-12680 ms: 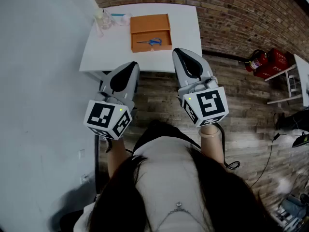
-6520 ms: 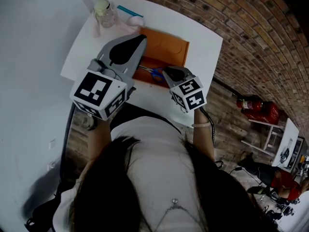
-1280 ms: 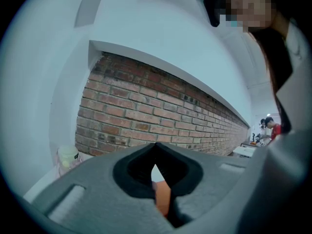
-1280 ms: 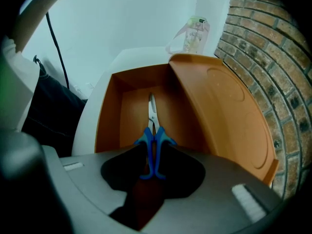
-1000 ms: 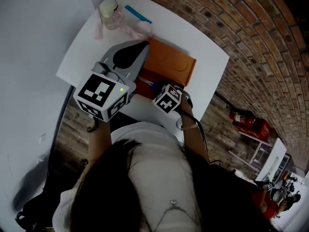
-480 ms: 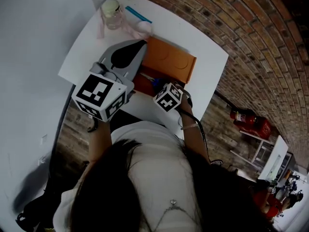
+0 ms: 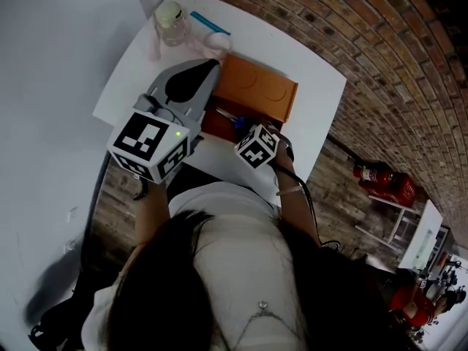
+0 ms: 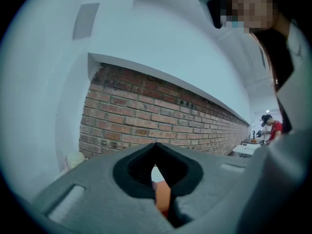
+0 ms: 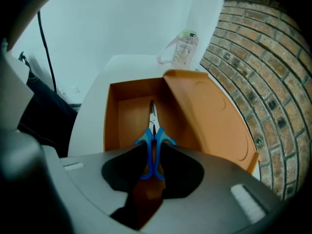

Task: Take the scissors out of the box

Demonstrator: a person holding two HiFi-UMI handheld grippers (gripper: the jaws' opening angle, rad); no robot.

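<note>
A white table [image 7: 307,79] is seen from above, beside a brick wall [image 7: 351,28]. Along its far edge the bystanders are lined up: one lidded jar [image 7: 171,20], one blue stick [image 7: 210,22] and one bunched pink cloth [image 7: 208,44]. Off on the floor to the right a red fire extinguisher [image 7: 371,174] is spotted, well apart from the action.

One orange box [image 9: 111,126] is set near the table's front edge. Its lid [image 9: 209,116] is thrown open and propped at a slant along one side of the compartment. By that lid and the box's walls the target is fenced in.

Two grippers are counted. The left gripper [image 7: 212,66] is held level above the box's left edge. Its jaws are brought together tip to tip with nothing pinched; only a sliver of orange is glimpsed through the gap behind the tips. The right gripper [image 9: 154,155] is pointed steeply down into the compartment. In the head view most of what lies below is hidden by its marker cube [image 7: 256,146].

One pair of scissors [image 9: 152,126] is found, with blue plastic handles and short silver blades, closed and aimed at the box's far wall. The handles are clamped between the right jaws. The scissors are inside the box, over its floor; whether they rest on it cannot be told.
</note>
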